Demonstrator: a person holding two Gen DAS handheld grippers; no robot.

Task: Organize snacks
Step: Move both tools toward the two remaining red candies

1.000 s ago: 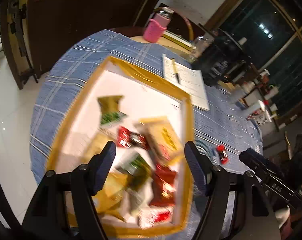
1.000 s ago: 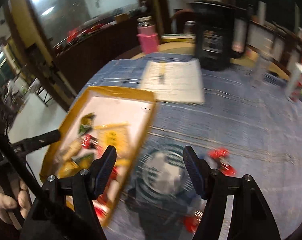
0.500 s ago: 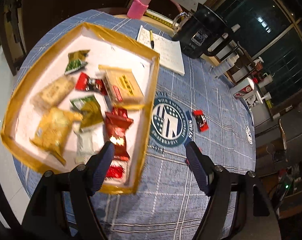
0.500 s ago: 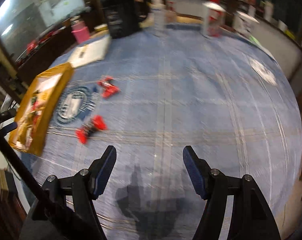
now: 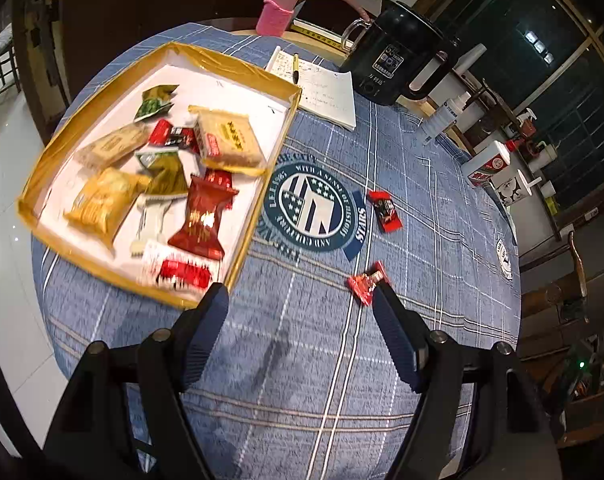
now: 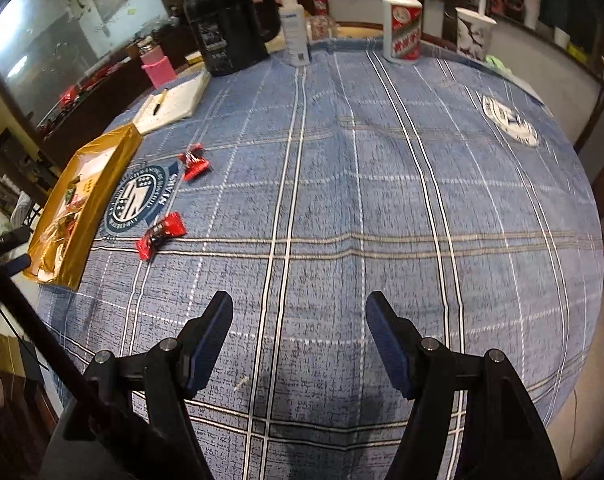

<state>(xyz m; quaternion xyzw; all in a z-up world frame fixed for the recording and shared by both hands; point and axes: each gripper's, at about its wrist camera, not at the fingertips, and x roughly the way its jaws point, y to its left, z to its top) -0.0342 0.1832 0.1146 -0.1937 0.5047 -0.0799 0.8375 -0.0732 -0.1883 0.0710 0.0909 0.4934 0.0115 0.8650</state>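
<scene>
Left gripper (image 5: 300, 300): jaws spread wide, nothing between them, pointed down at bare blue plaid tablecloth (image 5: 286, 360). Near red candy (image 5: 366, 283) lies just off the tip of its right finger; contact cannot be judged. Far red candy (image 5: 385, 211) sits further out on the cloth, beside the round navy emblem (image 5: 315, 210) printed on it. Gold-rimmed tray (image 5: 258, 200) lies to the left of the emblem, its near corner just beyond the left finger; inside it, loosely piled and overlapping: a dark red packet (image 5: 201, 216), a yellow packet (image 5: 102, 200), a tan packet (image 5: 228, 140), a green packet (image 5: 154, 101), plus several smaller wrappers. Behind the tray: open notebook (image 5: 325, 94) with a pen (image 5: 295, 69) on it, black kettle (image 5: 397, 56), pink-sleeved bottle (image 5: 278, 12). Right gripper (image 6: 299, 312): jaws likewise wide apart and empty, over a clear stretch of cloth, well apart from both candies. From this view the near red candy (image 6: 160, 234) and far red candy (image 6: 195, 162) lie to the left, loose on the cloth just outside the tray (image 6: 98, 196). At the far edge of the table: white pump bottle (image 6: 296, 28), white bottle with red label (image 6: 401, 26), white paper cup (image 6: 473, 34).
</scene>
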